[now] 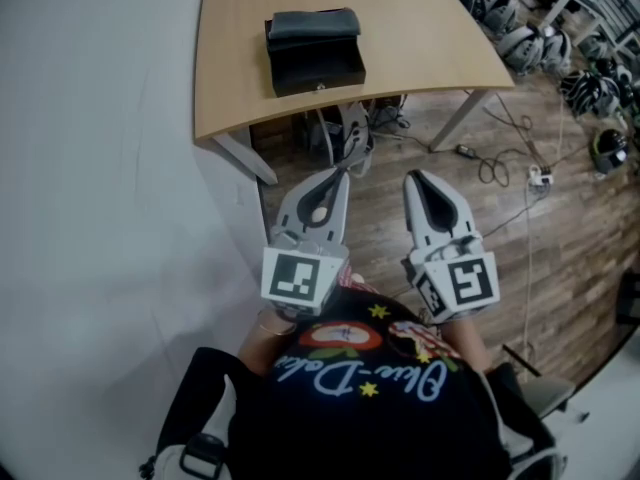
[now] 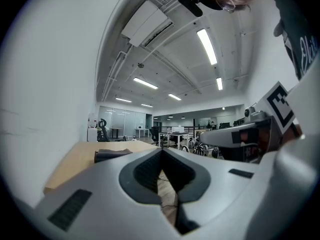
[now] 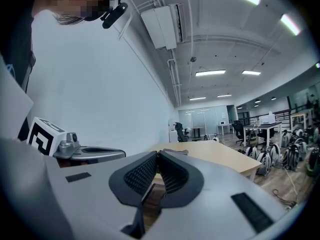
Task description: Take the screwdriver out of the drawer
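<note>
At lower centre of the head view, the left gripper (image 1: 338, 175) and right gripper (image 1: 416, 178) are held side by side, each with jaws closed on nothing, well short of the table (image 1: 430, 38) at upper centre, where a shut black box (image 1: 315, 50) is set; screwdriver not discernible.

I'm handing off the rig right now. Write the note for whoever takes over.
Left gripper: shut, empty, held low in front of the person's chest.
Right gripper: the same.
The black drawer box sits on the wooden table, ahead of both grippers and apart from them; its drawer looks shut. No screwdriver in view.
Done: nothing.
Left: approach, open the drawer, take the screwdriver out.
</note>
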### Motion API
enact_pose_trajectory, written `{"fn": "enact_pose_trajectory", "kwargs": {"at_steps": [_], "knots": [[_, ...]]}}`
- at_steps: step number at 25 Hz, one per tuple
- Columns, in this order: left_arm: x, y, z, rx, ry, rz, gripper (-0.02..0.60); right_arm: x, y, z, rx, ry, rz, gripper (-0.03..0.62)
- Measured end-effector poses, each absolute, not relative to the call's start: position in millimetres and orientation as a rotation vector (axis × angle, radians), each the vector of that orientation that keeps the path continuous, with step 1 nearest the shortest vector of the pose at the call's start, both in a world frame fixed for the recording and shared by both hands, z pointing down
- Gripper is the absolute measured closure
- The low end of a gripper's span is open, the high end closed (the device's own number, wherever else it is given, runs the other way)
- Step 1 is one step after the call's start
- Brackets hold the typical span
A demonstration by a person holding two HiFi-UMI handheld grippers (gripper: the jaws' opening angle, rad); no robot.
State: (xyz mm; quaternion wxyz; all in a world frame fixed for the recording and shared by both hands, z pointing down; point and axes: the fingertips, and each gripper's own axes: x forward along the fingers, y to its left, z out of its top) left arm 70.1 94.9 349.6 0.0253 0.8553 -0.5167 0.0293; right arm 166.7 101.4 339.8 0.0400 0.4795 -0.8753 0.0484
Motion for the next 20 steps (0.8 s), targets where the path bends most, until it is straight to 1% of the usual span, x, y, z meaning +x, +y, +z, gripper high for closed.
{"fn": "enact_pose_trajectory", "kwargs": {"at_steps": [12,20], "knots": [[84.8,24.3,351.0,2.687,-1.537,0.062,0.581,176.2,39.9,336.7,1.487,-2.664,0.152,0.594],[72.9,-27.3,358.7,2.677,-1.539,0.107,0.581,154.8,-11.1,347.3,1.384,-2.678,0.186,0.594]]}}
